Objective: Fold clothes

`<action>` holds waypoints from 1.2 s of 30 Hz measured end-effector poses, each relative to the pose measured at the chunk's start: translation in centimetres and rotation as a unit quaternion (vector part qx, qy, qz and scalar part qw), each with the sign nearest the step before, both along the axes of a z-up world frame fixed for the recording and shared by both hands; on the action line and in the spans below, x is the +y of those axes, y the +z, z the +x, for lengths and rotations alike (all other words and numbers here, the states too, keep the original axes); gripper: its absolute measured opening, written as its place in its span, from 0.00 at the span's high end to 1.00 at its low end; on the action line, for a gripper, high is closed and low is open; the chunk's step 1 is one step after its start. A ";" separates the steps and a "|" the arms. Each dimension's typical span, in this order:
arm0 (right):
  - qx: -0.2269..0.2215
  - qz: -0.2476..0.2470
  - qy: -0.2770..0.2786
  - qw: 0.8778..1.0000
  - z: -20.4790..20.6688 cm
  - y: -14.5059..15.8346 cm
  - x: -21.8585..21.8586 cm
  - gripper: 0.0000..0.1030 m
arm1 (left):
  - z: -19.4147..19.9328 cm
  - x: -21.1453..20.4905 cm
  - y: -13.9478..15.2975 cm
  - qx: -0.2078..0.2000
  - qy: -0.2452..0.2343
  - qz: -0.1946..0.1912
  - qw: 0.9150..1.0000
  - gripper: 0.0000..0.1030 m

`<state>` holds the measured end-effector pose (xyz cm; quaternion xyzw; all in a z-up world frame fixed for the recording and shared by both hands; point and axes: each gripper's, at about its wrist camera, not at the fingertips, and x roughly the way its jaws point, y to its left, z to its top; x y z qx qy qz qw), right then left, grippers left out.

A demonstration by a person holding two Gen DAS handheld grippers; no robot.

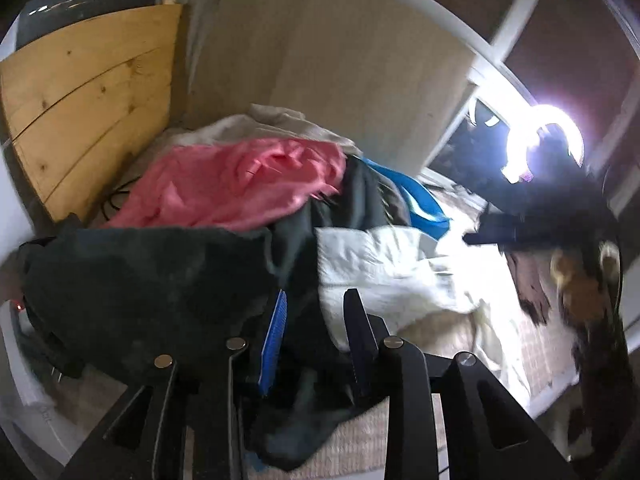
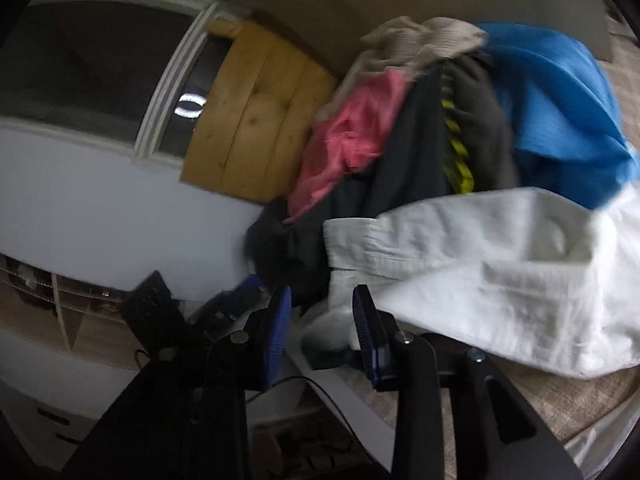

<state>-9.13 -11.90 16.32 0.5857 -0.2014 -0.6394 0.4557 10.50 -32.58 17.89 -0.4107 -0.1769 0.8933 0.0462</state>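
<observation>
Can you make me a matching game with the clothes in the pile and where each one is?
Things:
1. pink garment
2. white garment
3. blue garment
4. beige garment

Places:
A. nearest the right tool, at the front of the pile
B. at the very top and back of the pile
C. beside the wooden board
D. just behind the white one, on the far side from the wooden board

Pairs: 1-C, 2-A, 3-D, 4-B
</observation>
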 end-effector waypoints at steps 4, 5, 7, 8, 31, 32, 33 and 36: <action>0.046 -0.011 -0.012 0.999 1.8 1.9 4.5 0.64 | 0.6 2.4 0.2 -0.006 -0.046 -0.033 0.998 0.70; 0.045 -0.009 -0.034 0.998 2.2 1.4 6.2 0.64 | 0.6 3.0 0.2 -0.004 -0.059 -0.045 0.997 0.70; 0.042 -0.004 -0.079 0.996 3.0 0.4 9.8 0.62 | 0.1 4.4 -0.4 -0.006 -0.086 -0.066 0.994 0.68; 0.041 -0.001 -0.101 0.994 3.4 -0.2 11.6 0.62 | -0.3 5.2 -0.9 -0.011 -0.101 -0.075 0.992 0.67; 0.112 0.125 -0.052 0.984 7.3 -7.6 5.7 0.62 | -2.5 11.0 -2.6 -0.002 -0.221 -0.260 0.940 0.61; 0.126 0.134 -0.044 0.982 7.3 -7.2 5.2 0.62 | -2.8 11.2 -2.8 0.001 -0.222 -0.267 0.938 0.61; 0.139 0.142 -0.035 0.979 7.2 -6.8 4.6 0.62 | -3.2 11.5 -3.1 0.005 -0.223 -0.278 0.934 0.61; 0.179 0.168 -0.010 0.969 7.1 -5.7 2.9 0.62 | -4.3 12.3 -3.8 0.012 -0.239 -0.286 0.928 0.70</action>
